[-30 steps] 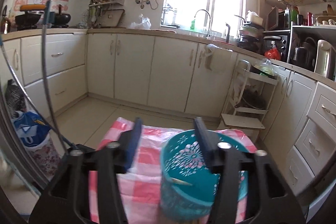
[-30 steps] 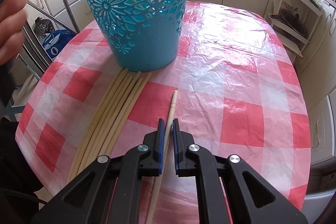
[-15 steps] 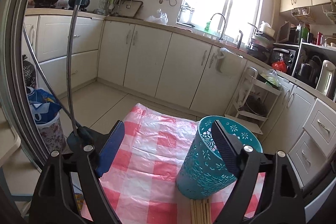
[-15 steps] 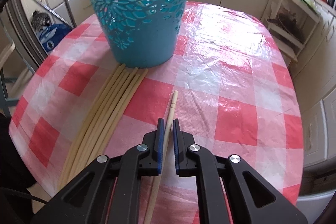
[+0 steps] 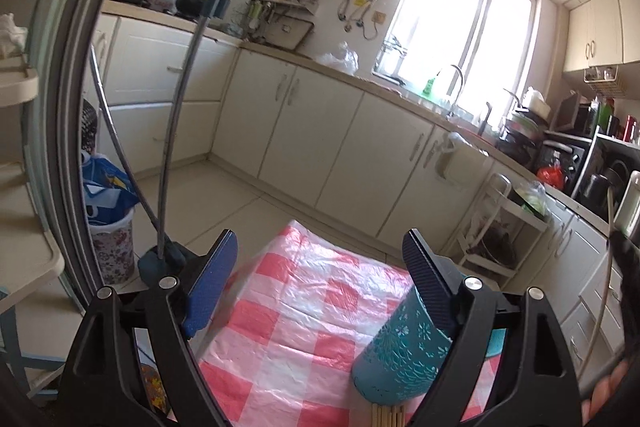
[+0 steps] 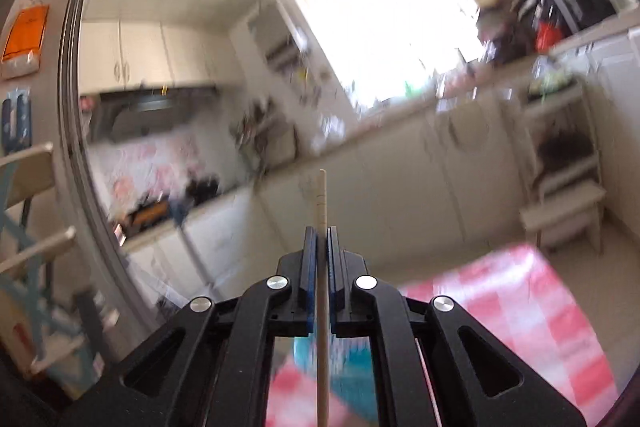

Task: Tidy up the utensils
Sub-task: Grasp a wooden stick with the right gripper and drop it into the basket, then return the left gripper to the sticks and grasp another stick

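Kitchen cabinets line the background; the worktop (image 5: 304, 307) carries a red-and-white checked cloth. Left to right in the left wrist view: bare cloth, then the teal perforated holder (image 5: 400, 359) standing at the right, with a bundle of chopsticks (image 5: 388, 417) lying on the cloth at its base. Judged progress: early, as the bundle remains outside the holder, whose inside cannot be seen. The left hand-held gripper (image 5: 316, 295) stands wide and released, its jaws having just been opening; nothing is between the pads, though the right pad overlaps the holder's rim in view. The right hand-held gripper (image 6: 319, 259) is clenched on a single chopstick (image 6: 321, 199), raised clear of the worktop, pointing toward the blurred cabinets.
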`<state>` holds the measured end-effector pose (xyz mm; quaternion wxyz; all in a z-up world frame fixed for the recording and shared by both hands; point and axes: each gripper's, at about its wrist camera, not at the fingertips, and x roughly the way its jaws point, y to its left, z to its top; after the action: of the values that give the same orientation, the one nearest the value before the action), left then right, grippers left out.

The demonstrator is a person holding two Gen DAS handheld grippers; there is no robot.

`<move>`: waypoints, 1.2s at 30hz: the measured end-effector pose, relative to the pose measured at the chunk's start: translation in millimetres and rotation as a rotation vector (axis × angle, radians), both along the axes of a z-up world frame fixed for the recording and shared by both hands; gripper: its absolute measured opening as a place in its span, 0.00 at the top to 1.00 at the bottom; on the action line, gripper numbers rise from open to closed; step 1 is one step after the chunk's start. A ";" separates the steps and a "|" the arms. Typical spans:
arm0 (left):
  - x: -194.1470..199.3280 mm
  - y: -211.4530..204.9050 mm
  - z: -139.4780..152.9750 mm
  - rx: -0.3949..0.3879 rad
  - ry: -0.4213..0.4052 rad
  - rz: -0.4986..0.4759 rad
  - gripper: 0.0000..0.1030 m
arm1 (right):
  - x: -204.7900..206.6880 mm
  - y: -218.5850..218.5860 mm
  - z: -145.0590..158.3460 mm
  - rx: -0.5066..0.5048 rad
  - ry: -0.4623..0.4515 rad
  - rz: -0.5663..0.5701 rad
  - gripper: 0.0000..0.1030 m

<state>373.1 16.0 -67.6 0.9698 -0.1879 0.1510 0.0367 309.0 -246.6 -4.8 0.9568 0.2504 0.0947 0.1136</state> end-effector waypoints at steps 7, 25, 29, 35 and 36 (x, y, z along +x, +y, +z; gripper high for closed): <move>-3.6 -0.3 3.0 0.003 -0.033 0.023 0.22 | 59.0 21.3 -16.6 0.016 -0.094 -0.169 0.94; -0.4 -16.7 4.9 0.028 -0.043 -0.003 0.22 | 47.5 41.3 -73.9 -0.122 0.029 -0.102 0.92; -6.4 -17.9 3.2 0.034 -0.047 0.001 0.22 | 23.1 38.1 -63.8 -0.146 0.031 -0.084 0.83; -24.0 -20.2 4.7 0.058 -0.064 -0.014 0.21 | -41.2 43.7 -68.4 -0.291 0.130 -0.033 0.75; -27.1 -20.0 4.6 0.063 -0.063 -0.015 0.21 | -46.8 46.6 -79.1 -0.328 0.198 -0.024 0.75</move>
<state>346.0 -4.0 -63.0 0.9798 -0.1570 0.1204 0.0281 262.2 -200.0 -83.9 0.9721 0.1023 0.2025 0.0599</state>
